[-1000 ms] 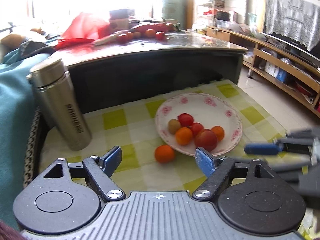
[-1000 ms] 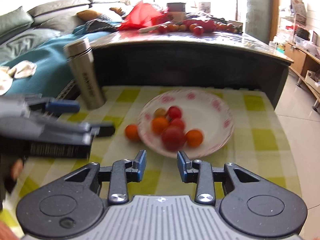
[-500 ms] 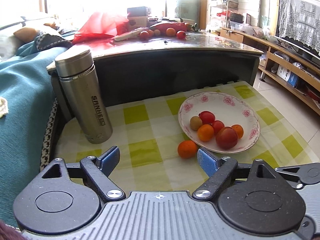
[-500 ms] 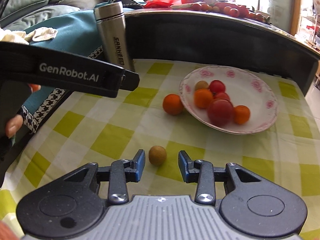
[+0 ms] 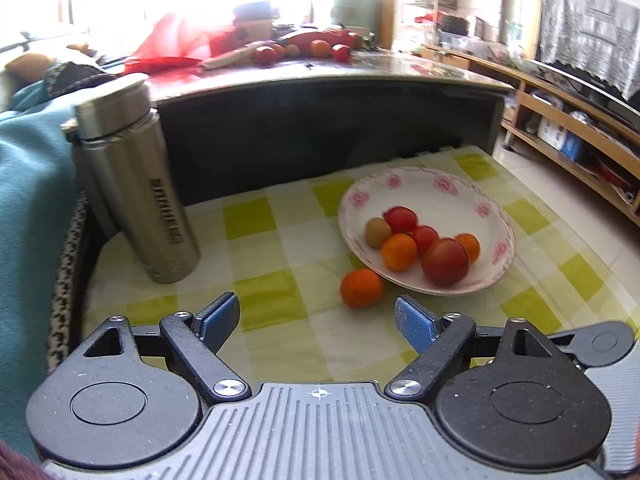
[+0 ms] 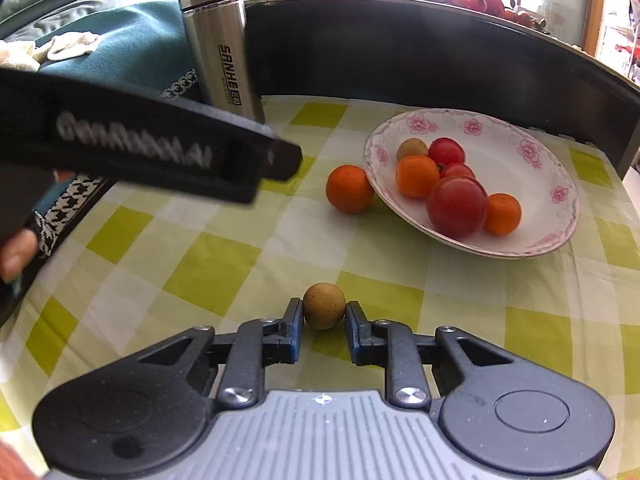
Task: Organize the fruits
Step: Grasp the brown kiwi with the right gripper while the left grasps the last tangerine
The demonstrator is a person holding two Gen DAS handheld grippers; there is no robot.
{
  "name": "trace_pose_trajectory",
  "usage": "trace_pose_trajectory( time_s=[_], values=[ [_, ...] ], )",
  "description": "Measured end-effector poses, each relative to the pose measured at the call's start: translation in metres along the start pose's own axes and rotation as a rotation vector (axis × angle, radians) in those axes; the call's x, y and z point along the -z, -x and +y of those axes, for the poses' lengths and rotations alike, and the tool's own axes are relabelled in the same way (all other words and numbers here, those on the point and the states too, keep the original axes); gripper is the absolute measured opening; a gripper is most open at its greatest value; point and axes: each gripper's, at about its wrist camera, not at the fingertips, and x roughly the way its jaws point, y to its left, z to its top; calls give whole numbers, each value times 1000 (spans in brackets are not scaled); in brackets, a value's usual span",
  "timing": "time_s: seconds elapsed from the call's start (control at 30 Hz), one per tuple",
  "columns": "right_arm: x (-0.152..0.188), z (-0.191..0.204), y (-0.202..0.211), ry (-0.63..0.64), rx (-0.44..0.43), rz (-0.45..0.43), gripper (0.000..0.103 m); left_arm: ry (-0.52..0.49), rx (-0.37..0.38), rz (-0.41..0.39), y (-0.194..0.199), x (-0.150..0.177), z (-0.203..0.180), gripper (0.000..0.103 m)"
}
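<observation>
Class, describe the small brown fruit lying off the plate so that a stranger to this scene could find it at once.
Start at the flowered plate on the green checked cloth, then come toward the camera to the right gripper. The small brown fruit sits between its fingertips. Unlike the orange beside the plate, it is dull tan and smaller.

We see a yellow-green and white checked cloth [image 6: 208, 272] over the surface, a white plate [image 6: 520, 136] rimmed with pink roses, a brushed-silver flask [image 6: 220, 40] with black lettering, an orange mandarin [image 6: 350, 189], a tan-brown small fruit [image 6: 324, 305], and blue-padded black fingers [image 5: 414, 322].
</observation>
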Motion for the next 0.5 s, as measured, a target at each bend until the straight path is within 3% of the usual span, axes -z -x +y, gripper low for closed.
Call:
trace_pose_trajectory(
  time_s=[0.2,0.5],
  values=[
    [8,-19,16,-28,21,19,29,-114,16,-13,-19,5,-16,89],
    [21,-52,45,-73,30,40,28,-197,45,-25,-57,5,-29,89]
  ],
)
